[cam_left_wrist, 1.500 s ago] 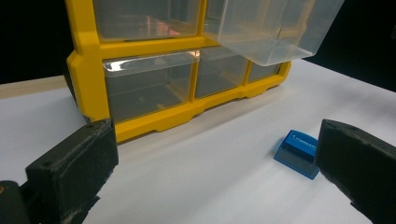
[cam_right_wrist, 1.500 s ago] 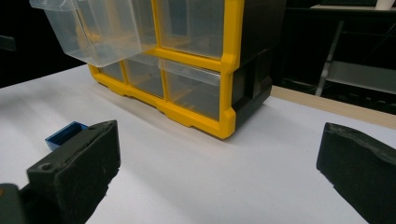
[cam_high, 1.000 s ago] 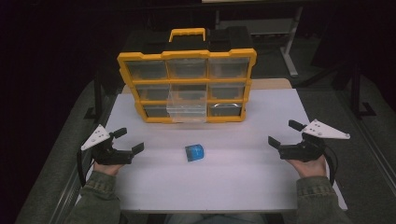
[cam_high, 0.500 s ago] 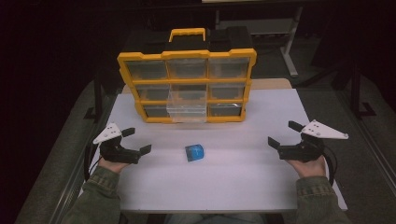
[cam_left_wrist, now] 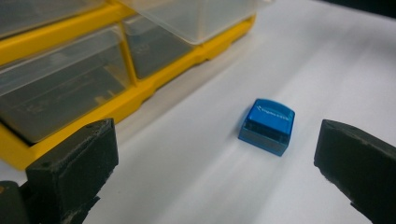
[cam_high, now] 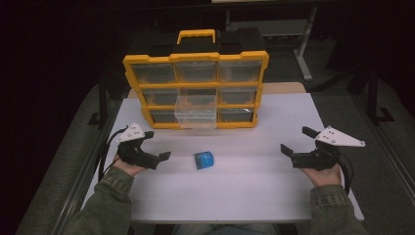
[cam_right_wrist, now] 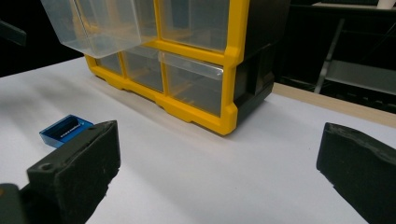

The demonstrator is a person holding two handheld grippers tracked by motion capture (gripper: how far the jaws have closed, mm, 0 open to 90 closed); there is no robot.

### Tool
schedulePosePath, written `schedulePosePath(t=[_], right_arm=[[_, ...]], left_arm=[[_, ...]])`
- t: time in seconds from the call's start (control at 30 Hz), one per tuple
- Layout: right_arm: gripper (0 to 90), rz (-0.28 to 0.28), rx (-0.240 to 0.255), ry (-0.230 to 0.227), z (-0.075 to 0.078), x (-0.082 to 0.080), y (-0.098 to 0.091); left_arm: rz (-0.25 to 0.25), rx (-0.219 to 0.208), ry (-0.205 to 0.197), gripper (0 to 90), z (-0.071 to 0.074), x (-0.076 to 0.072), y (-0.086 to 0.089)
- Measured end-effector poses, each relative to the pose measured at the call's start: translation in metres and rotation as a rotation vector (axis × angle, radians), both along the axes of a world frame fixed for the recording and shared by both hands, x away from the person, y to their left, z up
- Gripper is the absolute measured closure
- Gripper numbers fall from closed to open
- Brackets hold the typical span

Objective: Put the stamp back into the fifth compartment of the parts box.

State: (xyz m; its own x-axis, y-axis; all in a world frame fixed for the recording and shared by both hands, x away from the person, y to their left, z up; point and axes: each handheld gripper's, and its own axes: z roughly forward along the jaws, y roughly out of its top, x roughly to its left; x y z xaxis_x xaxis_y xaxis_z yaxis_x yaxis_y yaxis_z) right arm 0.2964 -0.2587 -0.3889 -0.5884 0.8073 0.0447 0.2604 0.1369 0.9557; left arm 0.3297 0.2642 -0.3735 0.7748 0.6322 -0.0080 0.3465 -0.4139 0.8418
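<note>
Blue box [cam_high: 204, 160] lying flat on the white bench [cam_high: 235, 196], untouched, in front of the yellow organizer [cam_high: 195, 90].

It is framed between the spread jaws of the left tool [cam_high: 155, 147]; the right tool [cam_high: 298, 145] is held open well apart. A misaligned closing could skate it away (smooth plastic). White lid print is too blurred to read.

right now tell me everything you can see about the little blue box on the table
The blue box is small, squarish and looks like translucent plastic, with rounded corners and a slightly paler lower part. Its top carries a line of small white print, too fine to read. It lies flat, closed as far as can be told, on the white table, in front of the yellow organizer and apart from it. Nothing touches it but the table. The left gripper is open, pointed at it, a short way off.
</note>
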Motion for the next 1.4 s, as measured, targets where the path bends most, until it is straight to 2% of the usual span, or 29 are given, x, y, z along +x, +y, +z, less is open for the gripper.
schedulePosePath(t=[0.23,0.4,0.5,0.83,1.0,1.27,1.4], right_arm=[[0.0,-0.008,0.0,0.006,-0.001,0.0,-0.001],[0.0,-0.008,0.0,0.013,-0.002,0.001,-0.001],[0.0,-0.009,0.0,0.013,-0.002,0.001,0.0],[0.0,-0.01,0.003,0.015,-0.003,0.0,-0.001],[0.0,-0.017,0.006,0.016,-0.003,0.0,-0.003],[0.0,-0.017,0.006,0.02,-0.004,0.0,-0.004],[0.0,-0.023,0.034,0.018,-0.005,0.0,-0.006]], left_arm=[[-0.041,0.047,0.01,0.0,0.0,0.002,-0.013],[-0.06,0.052,0.016,0.0,0.001,0.003,-0.021],[-0.078,0.074,0.012,0.0,-0.001,0.004,-0.027],[-0.151,0.109,0.02,0.0,-0.001,0.005,-0.049],[-0.187,0.128,0.034,0.0,-0.004,0.005,-0.059],[-0.218,0.15,0.06,0.0,-0.009,0.009,-0.07],[-0.243,0.152,0.078,0.0,-0.013,0.009,-0.076]])
